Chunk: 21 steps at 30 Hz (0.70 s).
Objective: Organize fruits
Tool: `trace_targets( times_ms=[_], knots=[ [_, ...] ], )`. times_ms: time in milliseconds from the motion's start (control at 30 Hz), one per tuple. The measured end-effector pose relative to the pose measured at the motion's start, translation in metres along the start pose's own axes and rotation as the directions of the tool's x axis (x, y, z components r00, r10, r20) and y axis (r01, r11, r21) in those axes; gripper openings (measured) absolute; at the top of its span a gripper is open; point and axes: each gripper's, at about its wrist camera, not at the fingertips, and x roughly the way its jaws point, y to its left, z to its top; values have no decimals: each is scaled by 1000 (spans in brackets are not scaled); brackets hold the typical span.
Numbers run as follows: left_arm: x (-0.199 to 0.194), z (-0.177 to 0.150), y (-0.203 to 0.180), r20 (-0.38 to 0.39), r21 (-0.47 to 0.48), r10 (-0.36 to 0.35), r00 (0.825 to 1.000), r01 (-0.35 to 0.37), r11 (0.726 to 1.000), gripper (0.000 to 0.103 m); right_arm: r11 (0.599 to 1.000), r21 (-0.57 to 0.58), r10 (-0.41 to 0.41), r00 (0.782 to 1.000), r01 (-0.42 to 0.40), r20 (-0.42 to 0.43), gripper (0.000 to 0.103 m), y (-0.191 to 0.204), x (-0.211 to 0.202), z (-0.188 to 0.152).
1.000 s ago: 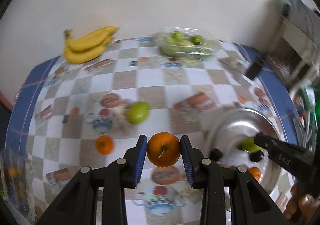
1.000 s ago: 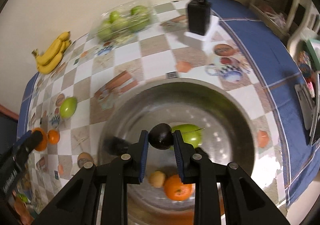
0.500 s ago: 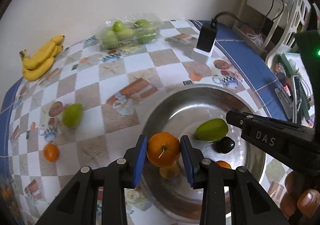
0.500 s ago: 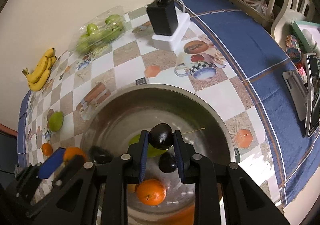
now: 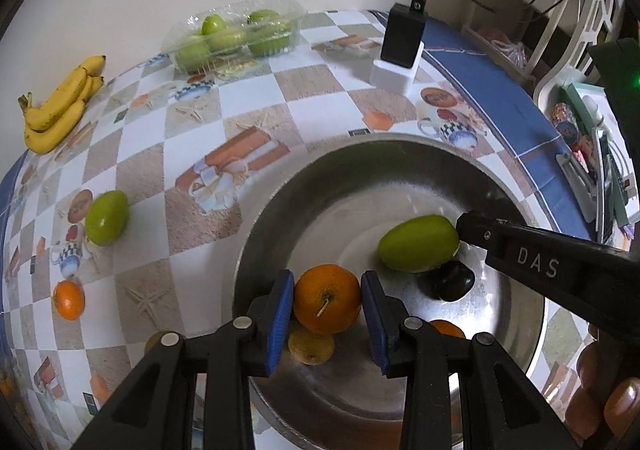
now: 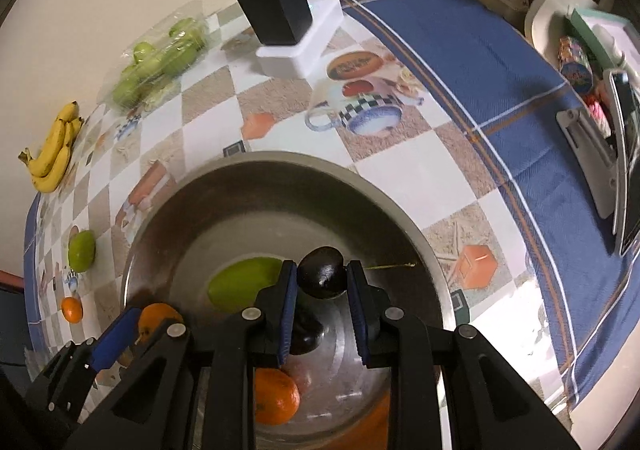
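**Fruits: two going into the bowl, both tongs loaded**

Orange (image 5: pixel 327 299) clamped between the blue pads of the left tongs (image 5: pixel 327 308), hanging over the near-left part of the steel bowl (image 5: pixel 360 154). Right tongs (image 6: pixel 322 282) clenched on a dark plum-like fruit (image 6: pixel 322 277), over the bowl's middle. Already in the bowl: a green mango-like fruit (image 5: pixel 418 243), another dark fruit (image 5: pixel 448 281), a small yellowish one (image 5: pixel 311 348) under the held orange, and another orange (image 6: pixel 276 396)

Not yet sorted, loose on the checked table (image 5: pixel 304 90): a green fruit (image 5: pixel 106 217) and a small tangerine (image 5: pixel 69 300) at the left; bananas (image 5: pixel 58 106) and a clear tray of green fruits (image 5: pixel 234 35) at the far side by the wall

Handling, judged: orange is firm, rounded, fairly light, peel gives some bite; grip across the widest part as now, stem facing the camera. Dark fruit looks smooth, glossy, probably softer; could slip or bruise if squeezed harder, pads sit at its sides near the middle. Both will roll on the slick metal, so release low, clear of the fruit beneath
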Motion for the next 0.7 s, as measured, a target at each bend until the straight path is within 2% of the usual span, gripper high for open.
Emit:
trace_targets(
  times_ms=[267,333,400,567,600,700],
  knots=[
    [4,-1,0,-19,-9,-9,1000,9,1000,41,1000,-1,-15,1000,15,-9,27,-1,2,-1],
    [4,0,1,-19,-13,-10,1000,10,1000,51,1000,-3,-19,1000,19,-13,27,0,3,-1],
    [3,0,1,-18,-18,-15,1000,15,1000,56,1000,-4,-24,1000,24,-14,27,1,4,-1],
    [1,2,1,-16,-20,-22,1000,21,1000,56,1000,-3,-27,1000,27,-9,28,1,4,1],
    [0,2,2,-14,-23,-24,1000,23,999,56,1000,-4,-27,1000,27,-8,29,0,4,1],
    [-5,4,3,-8,-29,-25,1000,25,999,57,1000,-1,-29,1000,29,7,41,0,-1,2]
  ],
)
